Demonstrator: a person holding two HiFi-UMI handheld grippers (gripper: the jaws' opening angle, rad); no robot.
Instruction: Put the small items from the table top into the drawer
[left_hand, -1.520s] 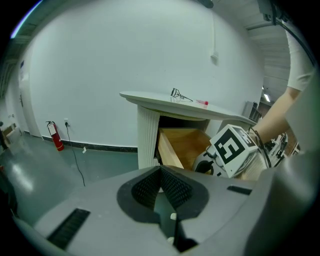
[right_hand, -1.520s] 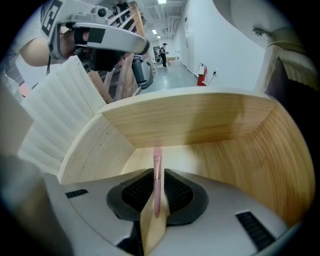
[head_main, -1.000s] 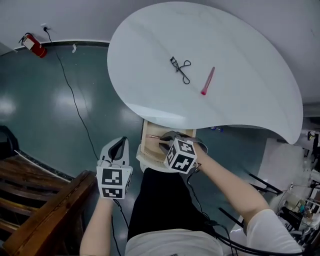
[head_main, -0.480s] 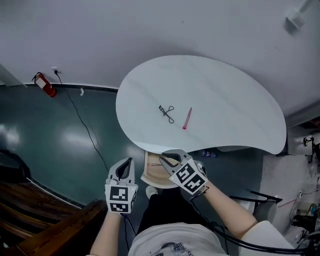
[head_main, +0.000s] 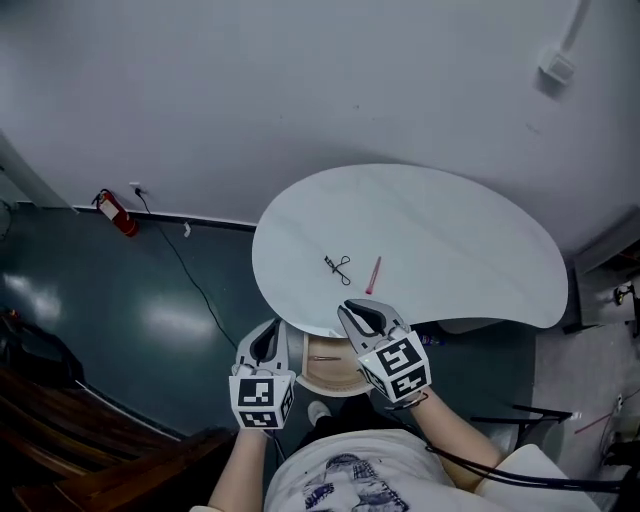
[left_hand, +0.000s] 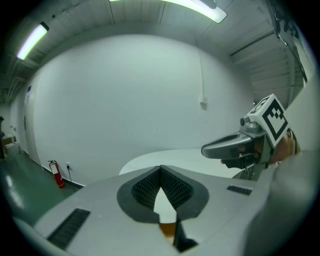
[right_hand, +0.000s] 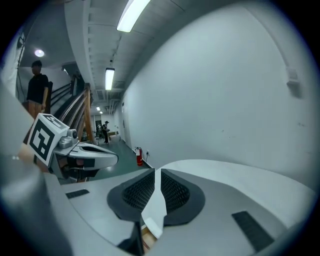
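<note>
White worktop (head_main: 470, 250), two items left; both grippers have risen from the open drawer (head_main: 330, 368).
The eyelash curler (head_main: 337, 266) and pink stick (head_main: 373, 274) lie near its front edge. The left gripper (head_main: 270, 335) has its fingers together; the right gripper (head_main: 352, 312) fingers, just closing, stand slightly apart, empty: another pick is due.

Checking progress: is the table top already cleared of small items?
No, an eyelash curler and a pink stick lie on the table.
</note>
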